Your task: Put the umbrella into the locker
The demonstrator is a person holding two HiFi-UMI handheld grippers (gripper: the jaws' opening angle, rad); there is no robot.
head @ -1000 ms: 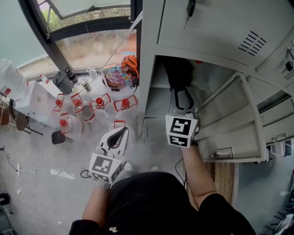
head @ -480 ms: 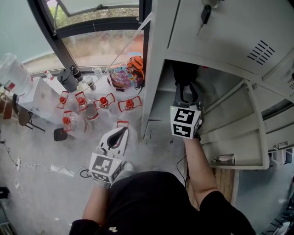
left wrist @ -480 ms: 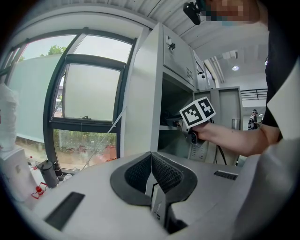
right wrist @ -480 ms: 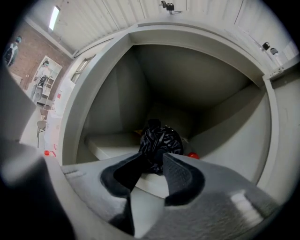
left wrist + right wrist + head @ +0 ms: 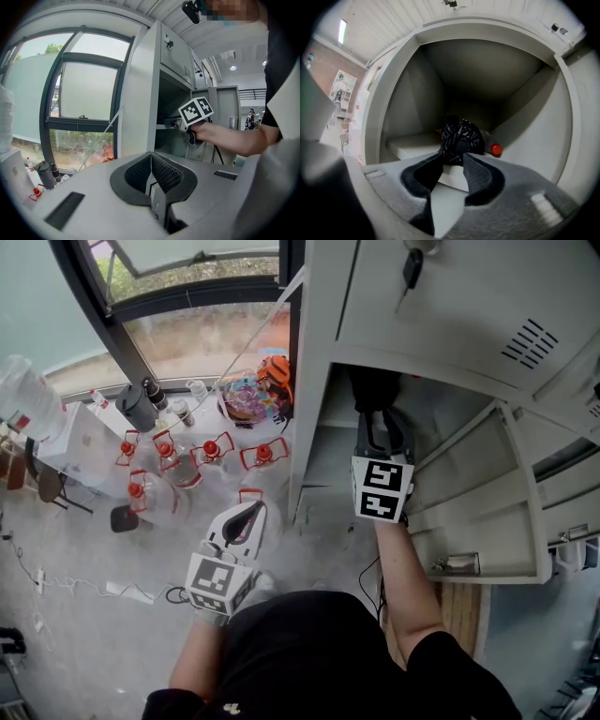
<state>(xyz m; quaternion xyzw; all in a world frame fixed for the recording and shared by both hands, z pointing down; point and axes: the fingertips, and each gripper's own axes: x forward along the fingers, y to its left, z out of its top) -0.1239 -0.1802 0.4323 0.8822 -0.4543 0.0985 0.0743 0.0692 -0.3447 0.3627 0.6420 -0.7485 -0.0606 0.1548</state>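
**Umbrella on locker shelf, right hand-held gripper pinching its near end**

Counts:
- Two hand-held grippers, one in each hand.
- One umbrella, black with a pale pattern, folded.
- One locker compartment standing open, with one door swung out to the right. Above it is one closed door with one key hanging in its lock.
- One small thing with a round red cap inside the compartment, right of the umbrella.
- About six red-capped bottles on the floor left of the locker, under the window. They overlap, so the count is unsure.

Position: the umbrella lies on the shelf inside the open compartment, pointing from near to far. The right hand-held gripper reaches in from the near side. Its jaws stand a little apart and pinch the umbrella's near end, one pad on each side. The left hand-held gripper hangs well apart from the umbrella, to the left and nearer the person, over the floor. Its jaws are pressed together with nothing between them.

Hard to make out: in the head view the umbrella's far end merges with the dark of the compartment. In the right gripper view the jaws cover its underside, and the body of the red-capped thing is hidden. In the left gripper view the right hand-held gripper's marker cube blocks the umbrella.
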